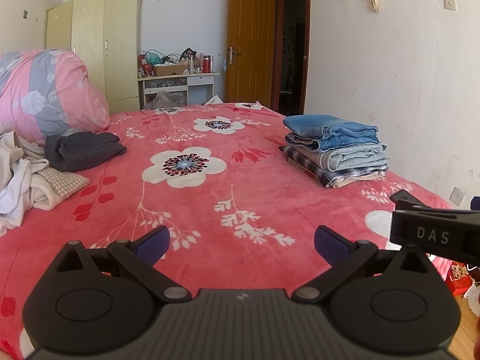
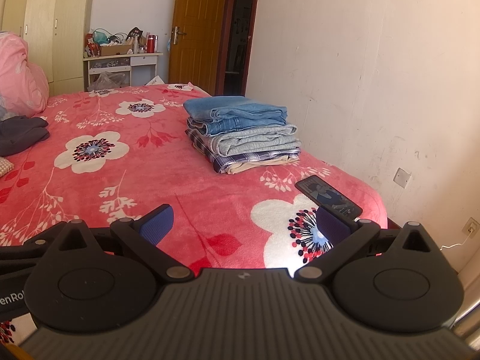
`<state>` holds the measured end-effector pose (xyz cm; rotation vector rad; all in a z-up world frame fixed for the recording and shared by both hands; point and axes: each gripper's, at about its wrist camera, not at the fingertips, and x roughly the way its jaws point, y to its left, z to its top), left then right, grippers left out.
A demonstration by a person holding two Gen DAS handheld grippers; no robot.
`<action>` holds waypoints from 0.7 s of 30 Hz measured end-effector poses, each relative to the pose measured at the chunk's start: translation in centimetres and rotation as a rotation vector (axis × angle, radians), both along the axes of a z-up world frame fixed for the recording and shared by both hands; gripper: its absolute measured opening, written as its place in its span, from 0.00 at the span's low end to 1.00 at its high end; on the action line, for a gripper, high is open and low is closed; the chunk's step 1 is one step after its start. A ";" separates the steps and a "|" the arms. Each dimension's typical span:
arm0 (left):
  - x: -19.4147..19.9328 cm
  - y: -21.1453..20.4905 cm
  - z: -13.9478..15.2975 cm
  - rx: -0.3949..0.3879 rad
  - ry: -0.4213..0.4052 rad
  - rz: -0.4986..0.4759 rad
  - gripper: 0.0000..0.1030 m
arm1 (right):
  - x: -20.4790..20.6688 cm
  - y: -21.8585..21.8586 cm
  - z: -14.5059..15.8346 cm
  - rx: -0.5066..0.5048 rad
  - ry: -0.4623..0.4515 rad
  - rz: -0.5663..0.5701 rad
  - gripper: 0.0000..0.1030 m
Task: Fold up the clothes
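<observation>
A stack of folded clothes (image 1: 336, 150) (image 2: 243, 132), blue jeans on top and a plaid piece beneath, sits on the right side of the red floral bed. A dark grey garment (image 1: 84, 150) (image 2: 21, 135) lies crumpled at the left, beside a heap of white and beige unfolded clothes (image 1: 24, 180). My left gripper (image 1: 241, 244) hovers open over the bed's near edge, nothing between its blue pads. My right gripper (image 2: 244, 225) is also open and empty, near the bed's front right corner. Part of the right gripper's body (image 1: 435, 234) shows at the right of the left wrist view.
A phone (image 2: 328, 199) lies on the bed's front right corner, close to my right gripper's right finger. A pink and grey quilt (image 1: 45, 90) is piled at the far left. A wardrobe (image 1: 99, 45), a cluttered desk (image 1: 177, 75) and an open door (image 1: 252, 39) stand beyond the bed.
</observation>
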<state>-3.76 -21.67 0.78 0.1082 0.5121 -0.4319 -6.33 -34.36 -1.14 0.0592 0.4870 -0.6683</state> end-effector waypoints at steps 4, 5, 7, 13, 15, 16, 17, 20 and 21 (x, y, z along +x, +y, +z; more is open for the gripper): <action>0.0 0.0 0.0 0.001 0.000 0.001 1.00 | 0.0 0.0 0.0 -0.001 -0.001 0.000 0.99; 0.0 0.0 0.0 0.002 0.001 0.001 1.00 | 0.0 0.0 0.1 -0.001 -0.001 0.000 0.99; 0.1 0.0 0.0 0.002 0.000 0.001 1.00 | 0.0 0.0 0.1 -0.001 -0.001 0.001 0.99; 0.0 0.1 0.1 0.001 -0.004 0.004 1.00 | 0.0 0.0 0.1 -0.002 -0.003 0.002 0.99; 0.0 0.1 0.1 0.001 -0.003 0.003 1.00 | 0.0 0.0 0.1 -0.002 -0.003 0.002 0.99; 0.0 0.1 0.1 0.001 -0.003 0.004 1.00 | 0.0 0.0 0.2 -0.003 -0.004 0.003 0.99; 0.0 0.1 0.1 0.001 -0.004 0.003 1.00 | 0.0 0.0 0.2 -0.003 -0.004 0.003 0.99; 0.0 0.0 0.2 0.003 -0.008 0.002 1.00 | 0.0 0.0 0.2 -0.003 -0.004 0.003 0.99; 0.0 0.0 0.2 0.003 -0.007 0.001 1.00 | 0.0 0.1 0.2 -0.003 -0.004 0.003 0.99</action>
